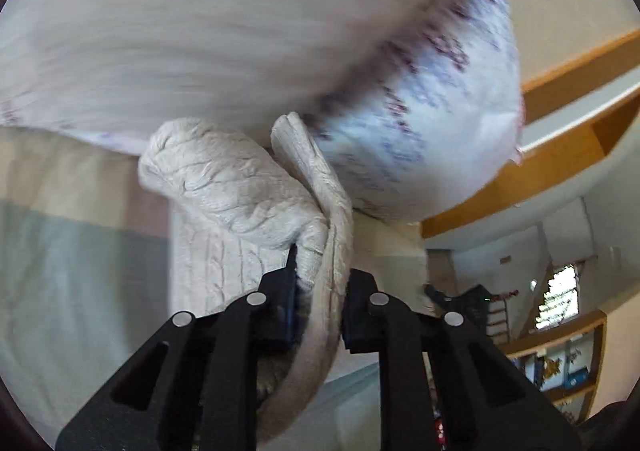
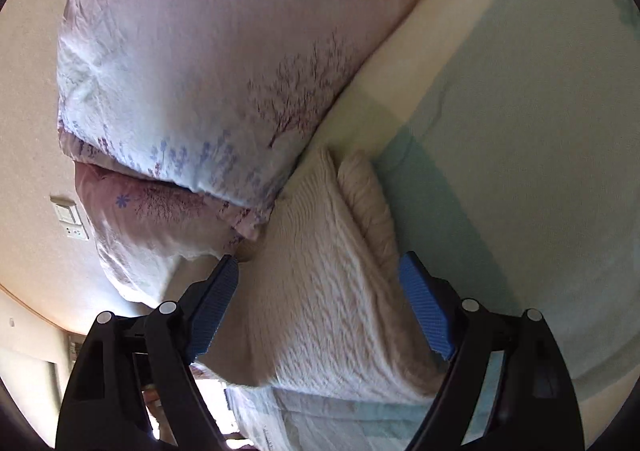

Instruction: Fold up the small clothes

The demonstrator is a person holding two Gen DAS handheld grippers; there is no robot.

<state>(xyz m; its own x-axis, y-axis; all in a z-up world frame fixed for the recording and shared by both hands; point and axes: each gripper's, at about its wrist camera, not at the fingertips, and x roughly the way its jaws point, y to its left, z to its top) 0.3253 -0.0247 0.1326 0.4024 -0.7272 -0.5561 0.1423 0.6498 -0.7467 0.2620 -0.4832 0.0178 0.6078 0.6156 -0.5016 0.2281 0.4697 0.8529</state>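
A cream cable-knit garment [image 1: 240, 179] hangs bunched in my left gripper [image 1: 322, 287], whose jaws are shut on a ribbed edge of it. In the right wrist view the same knit garment [image 2: 320, 291] lies folded on the pale blue bed sheet [image 2: 520, 171], next to a pillow. My right gripper [image 2: 320, 283] is open, with its blue-padded fingers [image 2: 424, 311] on either side of the knit and nothing clamped.
A large pillow [image 2: 200, 51] with a pink and blue tree print lies against the knit's far side; it also fills the top of the left wrist view [image 1: 420, 123], blurred. A wall with a switch plate [image 2: 68, 215] and wooden shelves [image 1: 560, 351] lie beyond the bed.
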